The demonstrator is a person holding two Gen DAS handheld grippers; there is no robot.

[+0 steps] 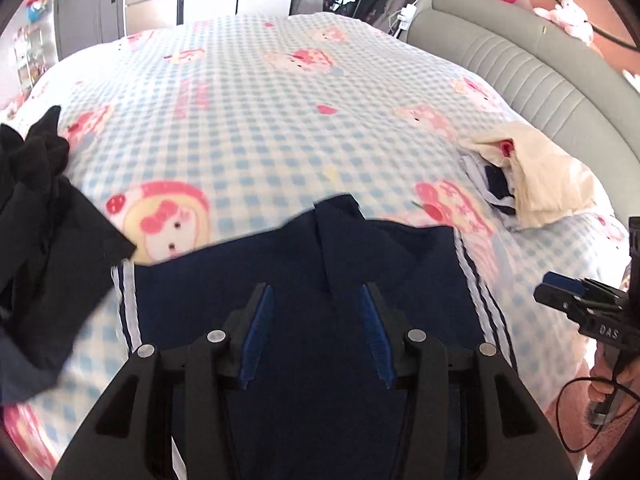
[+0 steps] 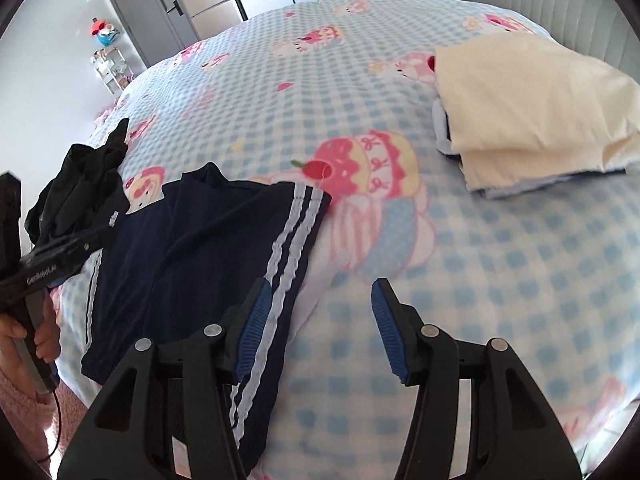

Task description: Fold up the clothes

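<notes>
Navy shorts with white side stripes (image 1: 304, 264) lie flat on the checked bed cover near its front edge; they also show in the right wrist view (image 2: 192, 248). My left gripper (image 1: 316, 300) is open, hovering just above the middle of the shorts. My right gripper (image 2: 320, 300) is open above the cover, its left finger over the shorts' striped right edge. A black crumpled garment (image 1: 44, 216) lies left of the shorts, also in the right wrist view (image 2: 80, 184).
A folded cream garment (image 2: 532, 108) sits on a small folded stack at the right near the grey padded headboard (image 1: 512, 68). The blue-and-white checked bed cover (image 1: 260, 120) with pink cartoon prints spreads ahead. Grey cabinets (image 2: 152, 12) stand beyond the bed.
</notes>
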